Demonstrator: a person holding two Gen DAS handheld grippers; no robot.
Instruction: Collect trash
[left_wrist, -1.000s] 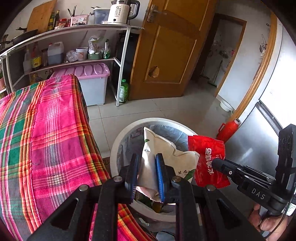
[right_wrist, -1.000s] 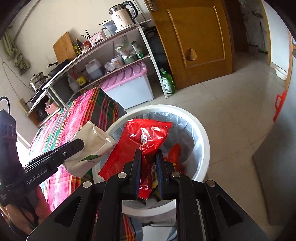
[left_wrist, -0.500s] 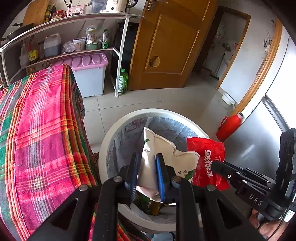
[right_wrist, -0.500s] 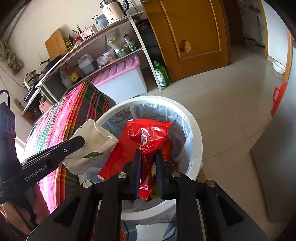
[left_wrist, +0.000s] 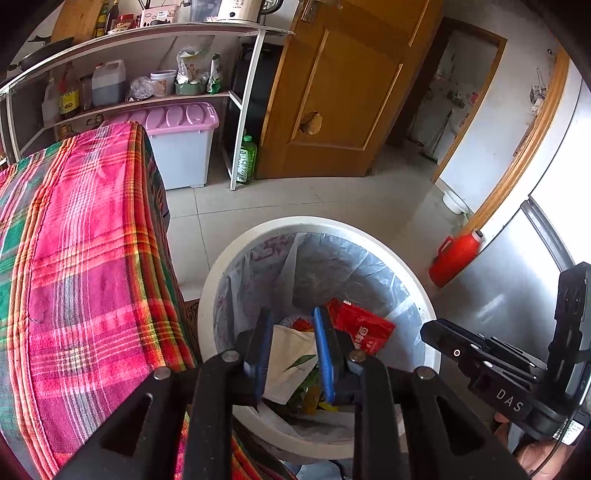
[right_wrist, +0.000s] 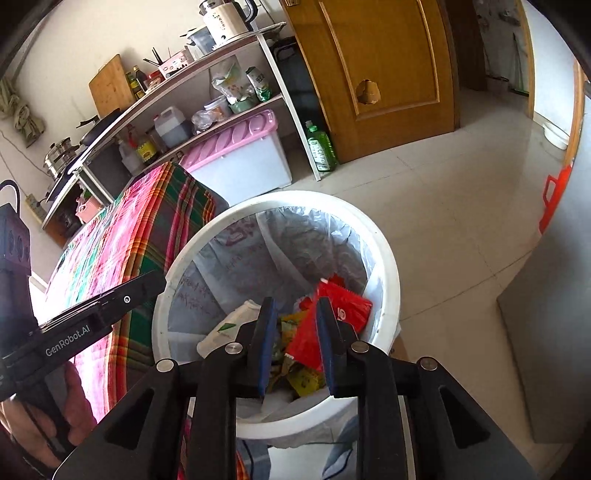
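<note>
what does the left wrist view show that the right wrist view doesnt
Only the left wrist view shows the whole red flask by the steel fridge and the right claw from the side. Only the right wrist view shows the steel pots and the left claw from the side. Both show the white bin, with the red packet and white pouch lying inside, and both claws opening with nothing gripped.

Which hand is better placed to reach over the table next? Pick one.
Left, likely. The table sits beside the left gripper; the right gripper is farther across the bin. Both have fingers opening, empty; the bag and red packet lie inside.
</note>
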